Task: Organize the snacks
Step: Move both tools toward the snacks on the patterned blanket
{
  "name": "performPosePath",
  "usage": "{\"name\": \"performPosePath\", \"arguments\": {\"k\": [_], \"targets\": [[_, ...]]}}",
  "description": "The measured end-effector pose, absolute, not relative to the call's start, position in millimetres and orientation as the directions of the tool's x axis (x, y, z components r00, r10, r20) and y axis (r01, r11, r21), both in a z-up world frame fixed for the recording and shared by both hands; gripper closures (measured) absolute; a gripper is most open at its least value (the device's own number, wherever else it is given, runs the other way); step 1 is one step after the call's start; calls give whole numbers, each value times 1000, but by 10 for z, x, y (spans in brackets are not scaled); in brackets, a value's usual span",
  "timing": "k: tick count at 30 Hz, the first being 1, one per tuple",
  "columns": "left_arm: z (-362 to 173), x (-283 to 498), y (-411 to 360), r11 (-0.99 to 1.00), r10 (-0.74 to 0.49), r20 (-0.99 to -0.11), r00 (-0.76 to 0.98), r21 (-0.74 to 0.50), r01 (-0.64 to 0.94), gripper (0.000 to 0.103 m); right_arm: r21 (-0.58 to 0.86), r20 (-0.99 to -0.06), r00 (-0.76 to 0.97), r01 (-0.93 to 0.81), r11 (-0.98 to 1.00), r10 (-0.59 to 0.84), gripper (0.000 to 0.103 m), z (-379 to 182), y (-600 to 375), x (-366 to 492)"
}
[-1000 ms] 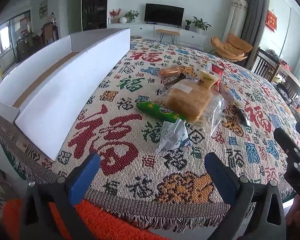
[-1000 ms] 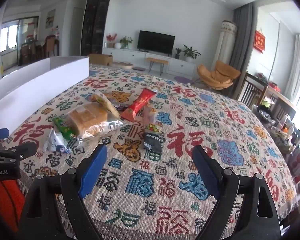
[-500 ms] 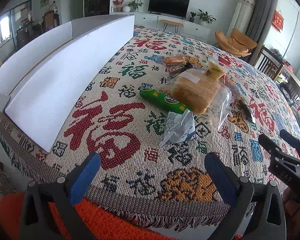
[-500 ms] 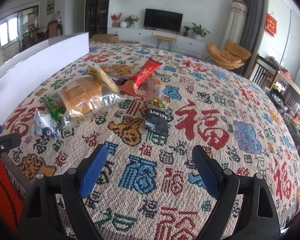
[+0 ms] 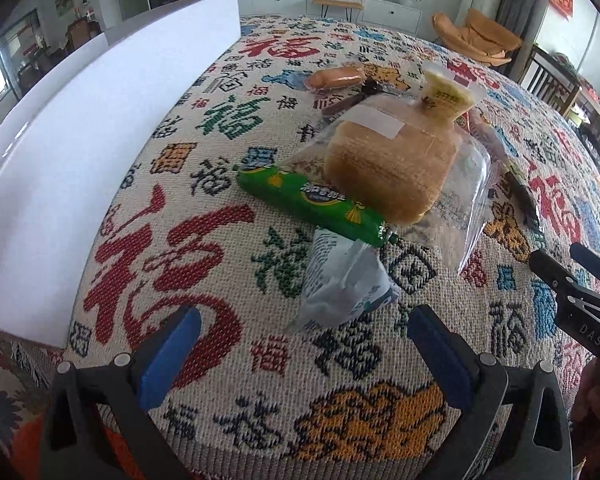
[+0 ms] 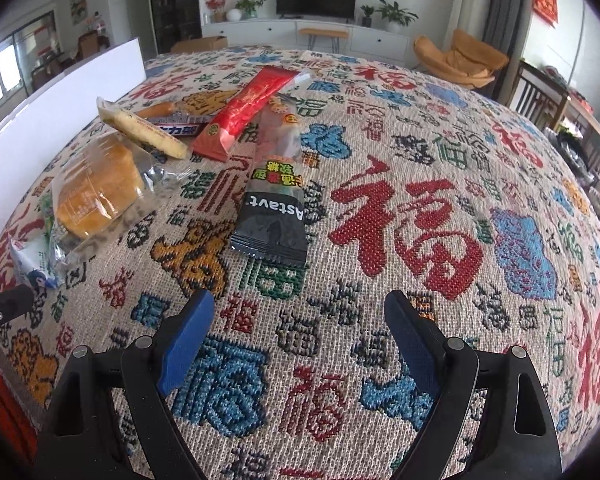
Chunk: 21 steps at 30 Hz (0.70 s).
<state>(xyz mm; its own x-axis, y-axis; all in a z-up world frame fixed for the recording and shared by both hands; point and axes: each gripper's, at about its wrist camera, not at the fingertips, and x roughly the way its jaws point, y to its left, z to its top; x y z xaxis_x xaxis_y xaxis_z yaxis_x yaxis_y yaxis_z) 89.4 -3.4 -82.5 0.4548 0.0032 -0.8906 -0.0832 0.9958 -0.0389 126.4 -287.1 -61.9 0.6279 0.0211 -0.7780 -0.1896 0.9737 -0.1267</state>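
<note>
Snacks lie in a loose cluster on the patterned woven tablecloth [image 6: 404, 216], and the clear-bagged bread [image 5: 388, 168] serves as the reference item. Left gripper [image 5: 300, 344]: jaws spread wide, nothing between them, poised above the cloth at the near edge, with the white-and-blue wrapper [image 5: 342, 284] just ahead of its fingers. That wrapper sits on the near side of the bread, touching the end of the green tube pack [image 5: 312, 200], which lies against the bread bag's near-left edge. A yellow-capped pouch [image 5: 446, 98] rests on the far end of the bread bag. Beyond the bread are a sausage-shaped orange pack [image 5: 338, 77] and a dark bar [image 5: 340, 107]. Right of the bread, as the right wrist view shows, a red sachet [image 6: 248, 110] lies lengthwise, and a clear-and-black packet marked "Astavt" [image 6: 274, 208] lies nearer, apart from the bread bag. Right gripper [image 6: 300, 332]: jaws spread wide, empty, above bare cloth on the near side of the black packet. A white box [image 5: 100, 120] stands well left of the bread, along the table's edge; its interior is not visible.
</note>
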Motion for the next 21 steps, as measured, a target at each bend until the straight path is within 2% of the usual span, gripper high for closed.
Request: {"name": "performPosePath", "arguments": {"k": [5, 14, 21], "targets": [[-928, 1237, -106, 998, 39, -873, 486, 9, -64, 0, -136, -782, 623, -201, 970, 19, 14, -649, -2851, 1426], [-947, 1965, -33, 999, 23, -813, 582, -7, -48, 0, -96, -777, 629, -173, 980, 35, 13, -677, -2823, 1780], [-953, 2023, -28, 999, 22, -812, 583, -10, -51, 0, -93, -777, 628, -170, 981, 35, 13, -679, -2820, 1785]]}}
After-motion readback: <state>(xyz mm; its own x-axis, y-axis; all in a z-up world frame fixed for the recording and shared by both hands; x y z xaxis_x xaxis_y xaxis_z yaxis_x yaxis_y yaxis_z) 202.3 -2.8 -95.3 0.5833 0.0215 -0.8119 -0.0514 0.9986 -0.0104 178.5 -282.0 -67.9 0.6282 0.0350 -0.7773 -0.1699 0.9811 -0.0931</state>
